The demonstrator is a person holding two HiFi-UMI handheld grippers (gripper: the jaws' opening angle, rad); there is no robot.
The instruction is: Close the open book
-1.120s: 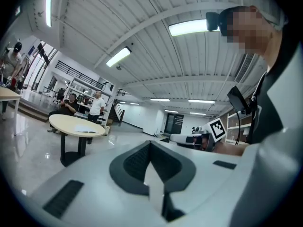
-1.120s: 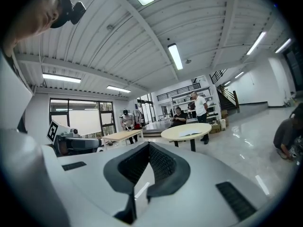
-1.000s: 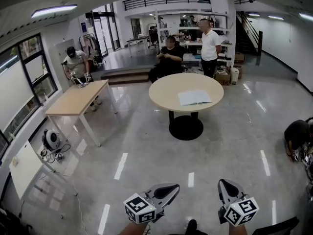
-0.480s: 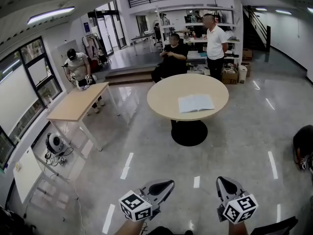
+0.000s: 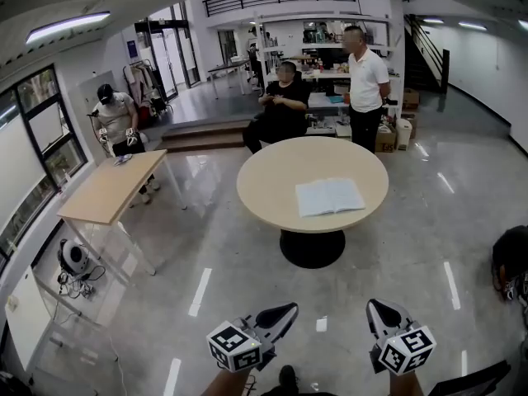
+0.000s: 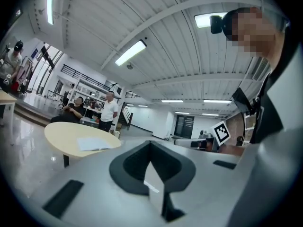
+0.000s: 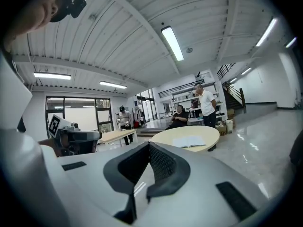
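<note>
the round table (image 5: 264, 190) and the open book (image 5: 330, 196) show nearer and larger in the head view than a second ago, so the person is walking up to them. approach only: the book lies flat open, right of the table's middle, well out of reach. left gripper (image 5: 286, 312) and right gripper (image 5: 376, 309) are both pinched closed, empty, carried low in front.

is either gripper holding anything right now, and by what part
Nothing is held. The left gripper and right gripper both have their jaws together and empty; the open book lies untouched on the round table, far ahead.
</note>
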